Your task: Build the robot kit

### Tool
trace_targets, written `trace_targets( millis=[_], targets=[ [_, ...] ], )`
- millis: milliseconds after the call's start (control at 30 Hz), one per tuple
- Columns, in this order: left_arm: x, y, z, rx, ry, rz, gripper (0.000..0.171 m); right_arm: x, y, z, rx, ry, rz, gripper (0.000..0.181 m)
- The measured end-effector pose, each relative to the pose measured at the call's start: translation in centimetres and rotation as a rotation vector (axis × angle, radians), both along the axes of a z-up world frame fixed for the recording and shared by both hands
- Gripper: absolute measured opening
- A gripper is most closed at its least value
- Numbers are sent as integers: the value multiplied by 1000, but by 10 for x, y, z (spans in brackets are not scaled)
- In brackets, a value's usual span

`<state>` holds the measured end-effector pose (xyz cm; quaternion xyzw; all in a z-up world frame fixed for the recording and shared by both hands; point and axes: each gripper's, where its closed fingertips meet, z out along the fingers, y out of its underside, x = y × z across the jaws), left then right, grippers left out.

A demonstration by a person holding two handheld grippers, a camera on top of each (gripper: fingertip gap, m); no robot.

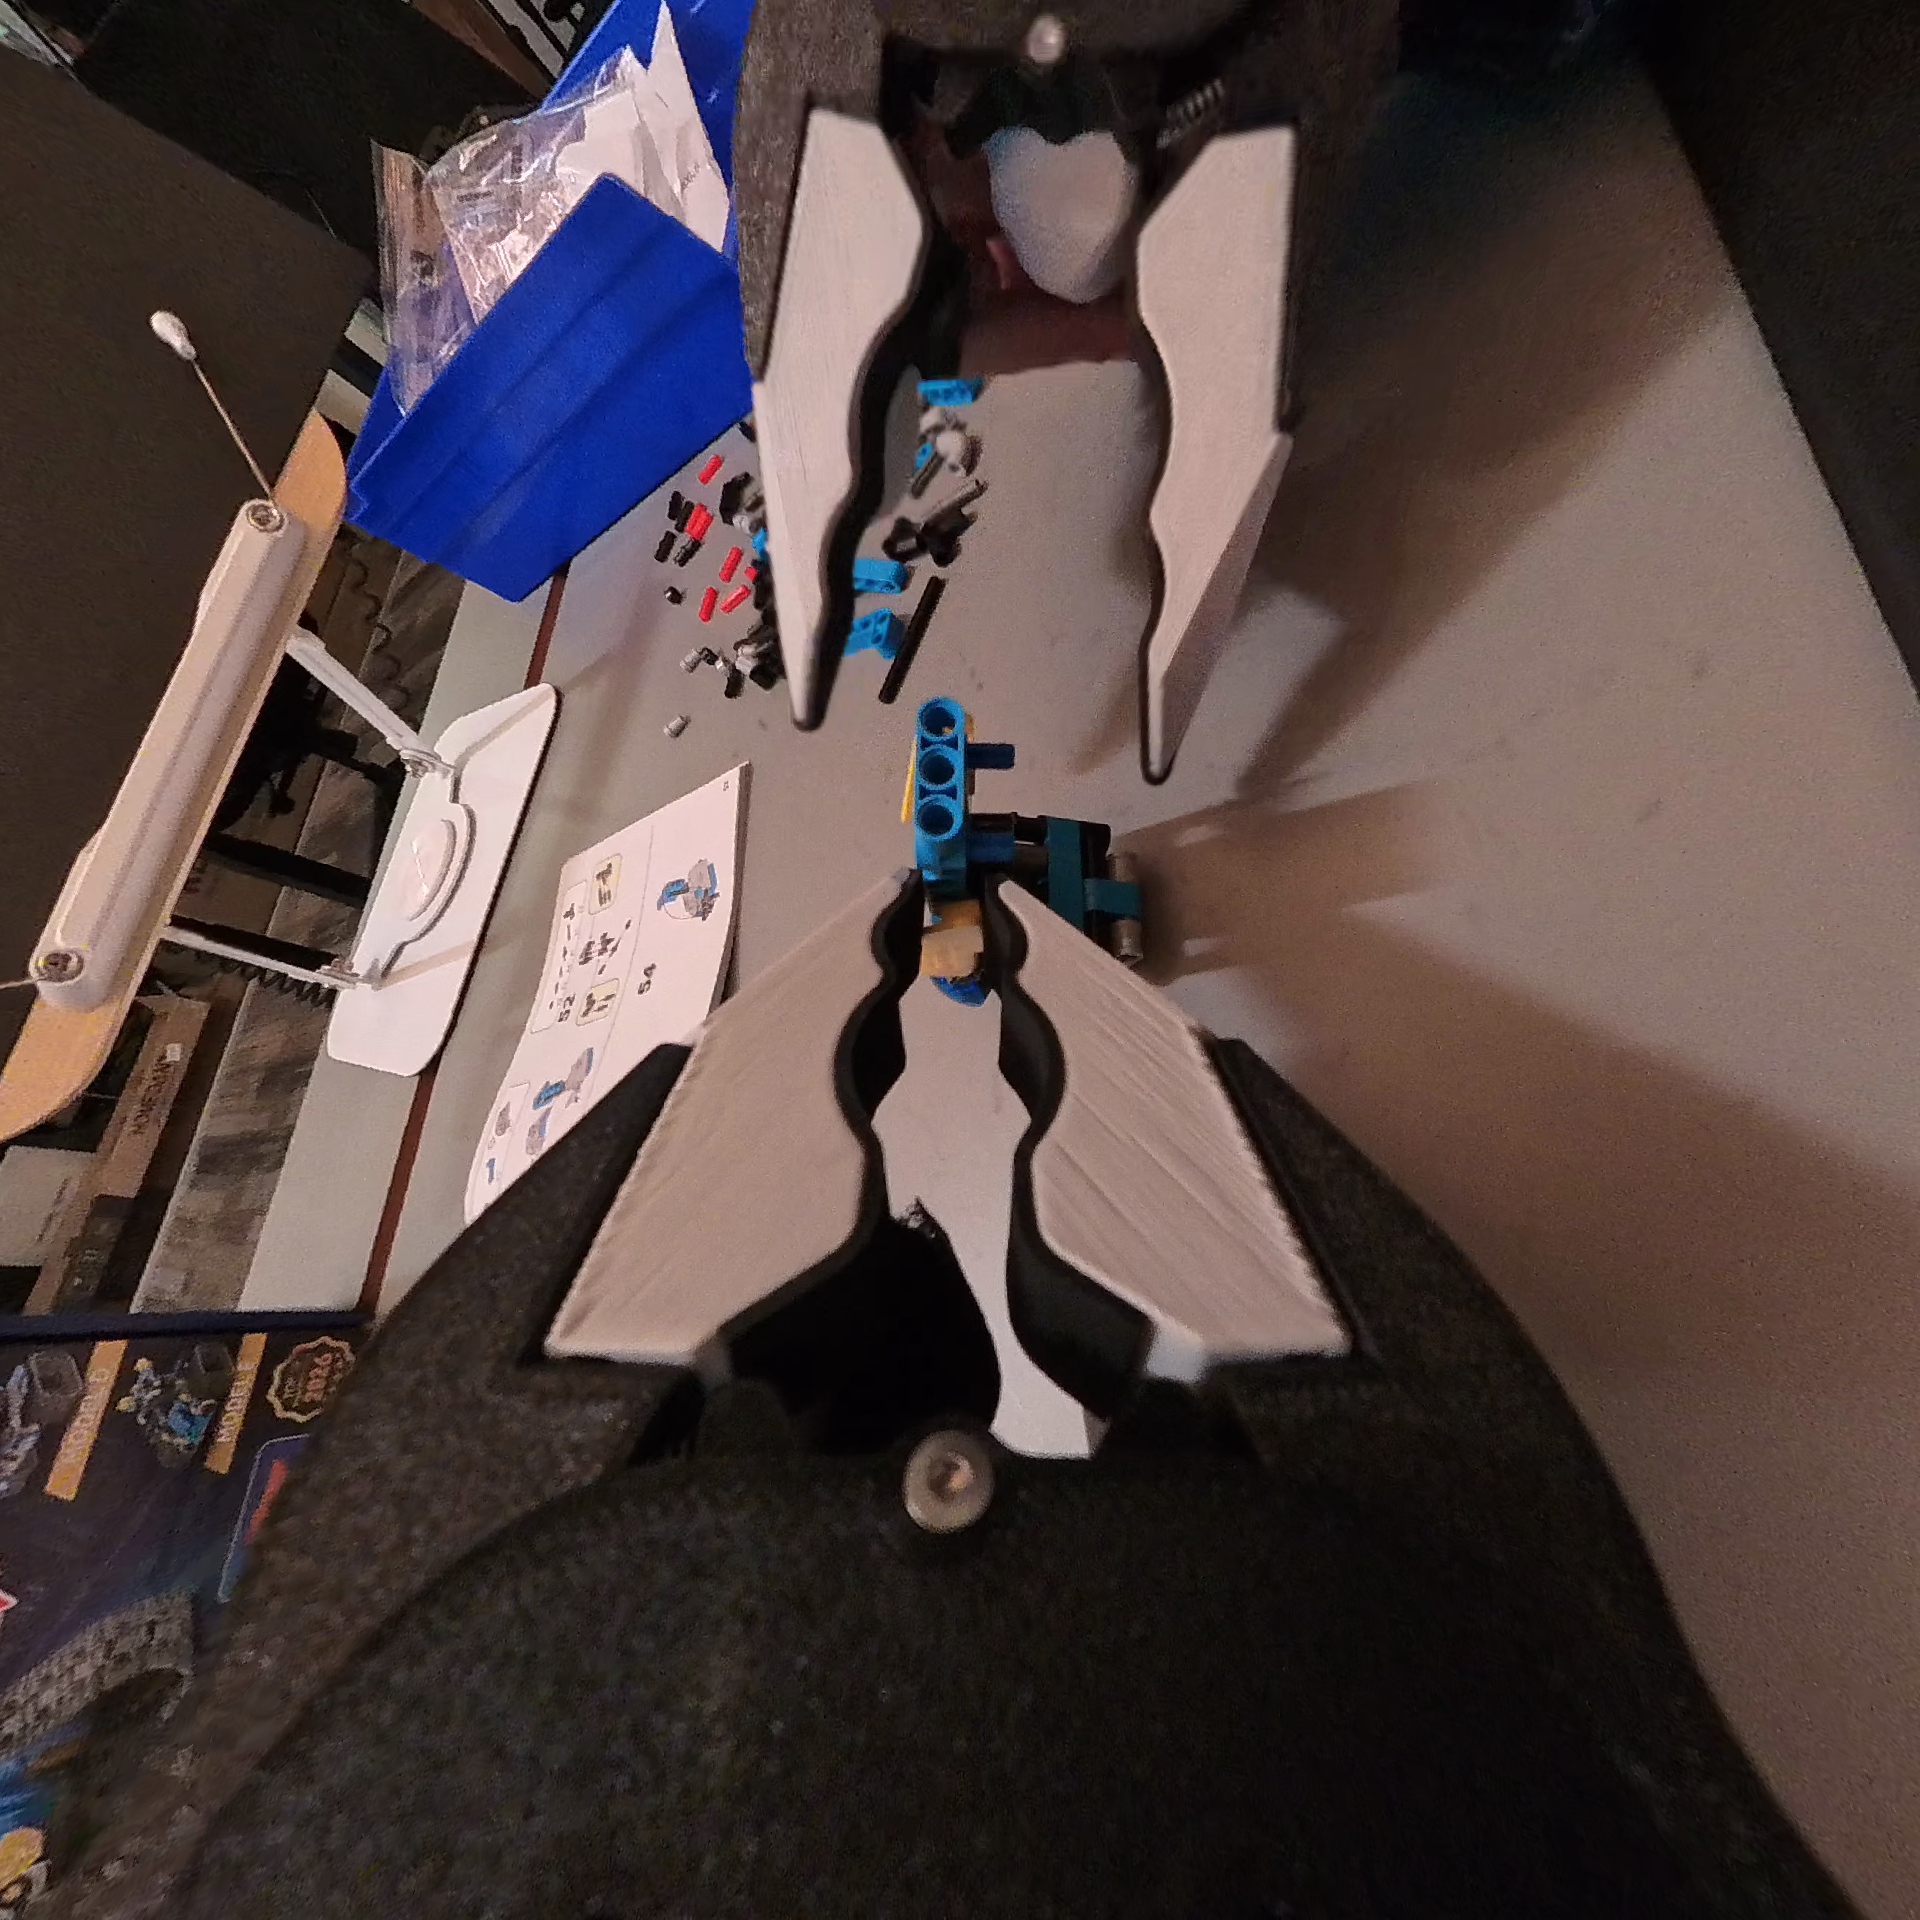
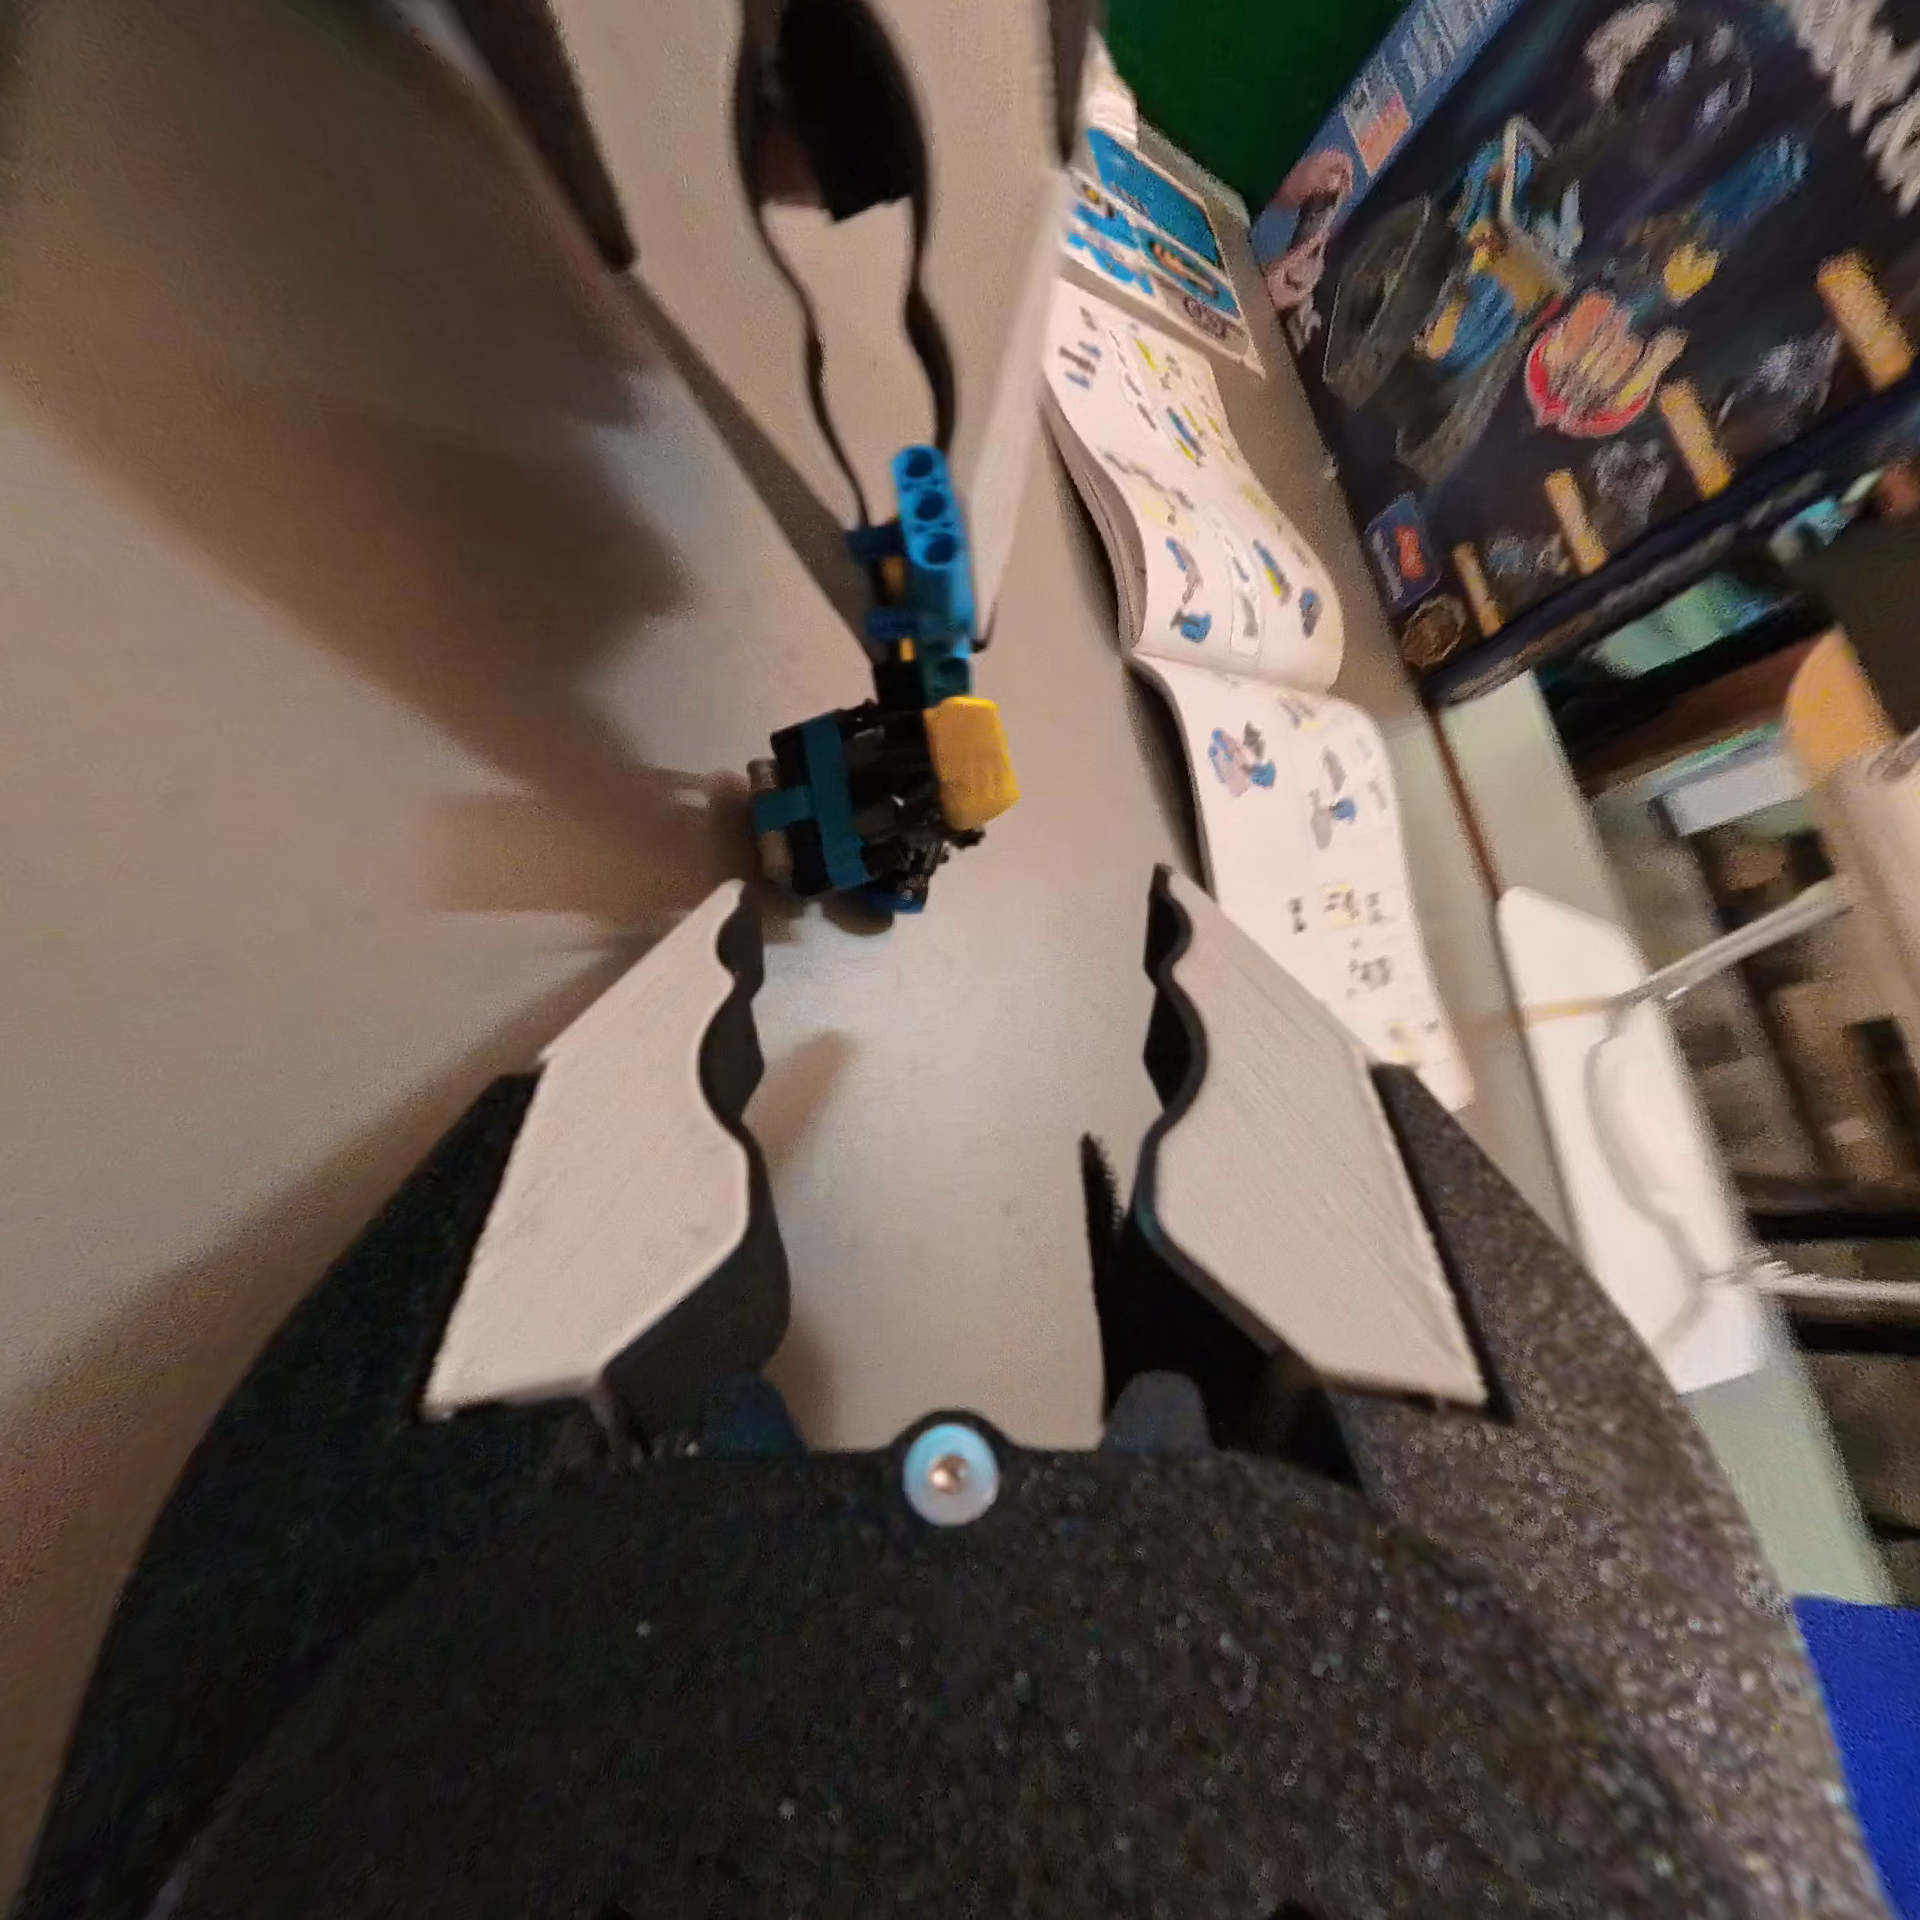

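Toy brick model (image 1: 971, 831), blue, black and yellow: sitting on the grey table (image 1: 1558, 727), pinched at its near end.
Left gripper (image 1: 948, 902): closing on the model's near end, fingertips (image 1: 1023, 925) pressing either side of a yellow-and-blue part.
Right gripper (image 2: 948, 894): hovering just short of the model's black-and-teal block, jaws spread wide, holding nothing; facing the left gripper across the model.
Loose small pieces (image 1: 727, 582), red, black, grey and blue: lying scattered on the table behind the right gripper.
Open instruction booklet (image 2: 1247, 665): lying flat beside the model.
Blue bin (image 1: 540, 416): standing beyond the loose pieces, holding clear bags and paper.
Printed toy box (image 2: 1621, 312): standing past the booklet.
White stand (image 1: 436, 883): resting at the table edge, possibly a lamp base, blurred.
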<state>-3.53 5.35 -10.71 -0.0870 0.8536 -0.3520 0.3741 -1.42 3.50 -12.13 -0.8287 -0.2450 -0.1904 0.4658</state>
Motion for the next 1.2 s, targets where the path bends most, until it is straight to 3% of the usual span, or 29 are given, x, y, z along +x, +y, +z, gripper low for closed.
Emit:
trace_targets(
  millis=[200, 733, 1100, 1200],
  targets=[
    [2, -3, 0, 46, -14, 10, 10, -11, 13, -19, -104, -182, 125, 65],
    [5, -10, 2, 126, -56, 40, 10, -2, 13, -23, -114, -173, 109, 54],
    [0, -15, -2, -104, 100, 73, 12, -1, 12, -22, -123, -178, 127, 51],
    [-2, -17, -2, -117, 80, 52, 13, -1, 12, -22, -125, -175, 128, 51]
  ],
)
